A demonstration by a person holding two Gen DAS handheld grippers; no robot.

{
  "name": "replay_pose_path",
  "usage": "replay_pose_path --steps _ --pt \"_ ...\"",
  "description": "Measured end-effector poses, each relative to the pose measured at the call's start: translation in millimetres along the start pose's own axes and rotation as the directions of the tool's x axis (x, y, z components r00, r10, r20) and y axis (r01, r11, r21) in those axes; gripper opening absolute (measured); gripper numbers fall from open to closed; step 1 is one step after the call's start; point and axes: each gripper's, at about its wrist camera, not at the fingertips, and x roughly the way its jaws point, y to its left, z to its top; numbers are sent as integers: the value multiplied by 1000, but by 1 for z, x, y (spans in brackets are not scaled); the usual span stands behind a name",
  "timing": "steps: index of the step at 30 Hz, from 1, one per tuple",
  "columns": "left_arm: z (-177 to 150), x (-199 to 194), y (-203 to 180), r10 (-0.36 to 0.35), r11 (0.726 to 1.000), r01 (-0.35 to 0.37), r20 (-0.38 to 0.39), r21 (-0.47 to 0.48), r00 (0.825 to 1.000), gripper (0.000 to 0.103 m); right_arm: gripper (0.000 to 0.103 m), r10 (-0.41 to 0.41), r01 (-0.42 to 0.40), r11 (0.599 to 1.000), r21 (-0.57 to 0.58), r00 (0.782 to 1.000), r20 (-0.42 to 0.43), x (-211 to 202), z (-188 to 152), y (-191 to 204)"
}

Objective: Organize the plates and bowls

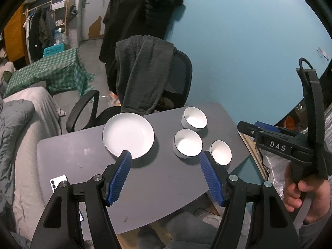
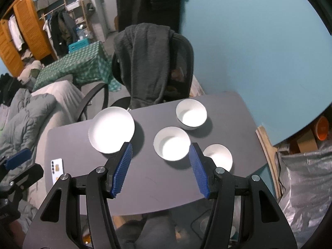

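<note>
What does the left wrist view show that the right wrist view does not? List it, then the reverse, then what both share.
Only the left wrist view: the person's hand gripping the right tool's handle, with the lettering DAS.

Only the right wrist view: the orange wooden wardrobe and a silver crinkled cover.

Both: the grey table, white plate, three white bowls, phone, and draped chair. Both tools are open and empty.

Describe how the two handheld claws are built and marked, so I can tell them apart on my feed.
Both match: black plastic frames with silver pivot bolts and blue ribbed pads. The left claw and right claw differ only by view. Seen from the left camera, the right one's body carries white "DAS" lettering, a black cable loop on top and a grey sleeve behind it.
</note>
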Motion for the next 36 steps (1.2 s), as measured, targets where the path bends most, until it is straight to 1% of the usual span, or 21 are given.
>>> replay_pose_path --steps 2,6,9,13,18,20,27,31,36 --pt "1 1 -3 -2 1000 2 0 5 1000 70 56 -2 2 1000 12 1000 6 -3 0 -5" --pt "5 10 -11 -22 1000 23 -30 12 999 70 56 -6 6 1000 16 1000 9 -5 -2 -10" --pt "9 14 -20 -14 1000 15 -17 25 1000 70 56 -6 6 1000 24 1000 7 -4 -2 -15" --pt "15 24 -34 -4 999 5 -23 48 1000 71 56 -6 6 999 46 1000 0 0 0 -30" --pt "25 46 -54 -21 999 23 -58 24 998 71 56 -7 8 998 64 1000 -12 5 2 -56" --pt "27 57 -61 -39 999 39 -67 3 997 73 56 -5 6 998 66 1000 -17 7 5 -68" --pt "29 94 -93 -17 999 12 -117 -46 993 73 56 15 -13 998 54 999 -45 24 11 -105" --pt "31 106 -111 17 999 -23 -119 -48 993 73 56 32 -31 999 33 998 -57 35 15 -121" --pt "37 116 -125 45 993 -57 -120 -101 992 73 56 57 -55 998 20 996 -68 44 21 -140"
